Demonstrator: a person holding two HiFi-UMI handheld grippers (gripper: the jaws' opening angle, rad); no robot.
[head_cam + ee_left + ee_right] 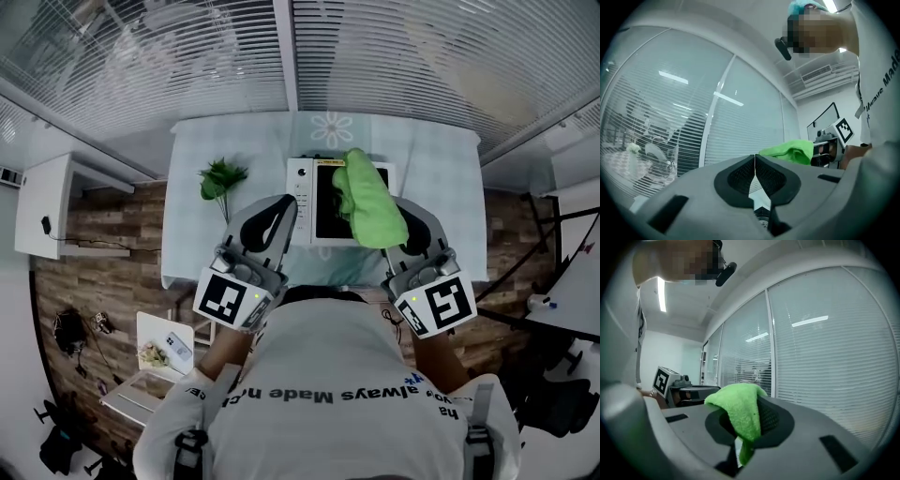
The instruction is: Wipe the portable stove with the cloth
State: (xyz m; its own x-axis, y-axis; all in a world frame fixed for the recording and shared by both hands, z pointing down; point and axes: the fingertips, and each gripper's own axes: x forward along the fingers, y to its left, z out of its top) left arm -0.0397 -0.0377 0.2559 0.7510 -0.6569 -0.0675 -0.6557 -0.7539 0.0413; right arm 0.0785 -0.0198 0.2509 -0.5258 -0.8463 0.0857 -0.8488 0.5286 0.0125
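Cloth point(740, 411) — clamped in right tongs point(744, 427) | left tongs point(754, 174) closed, empty | stove point(302, 202) on table point(431, 187)

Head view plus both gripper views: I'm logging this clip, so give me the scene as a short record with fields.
left gripper: shut, empty
right gripper: shut on the cloth
cloth: green, bunched, over the portable stove in the head view; contact unclear
portable stove: white with a dark top, on the table
plant: small, green, on the table, left of the portable stove
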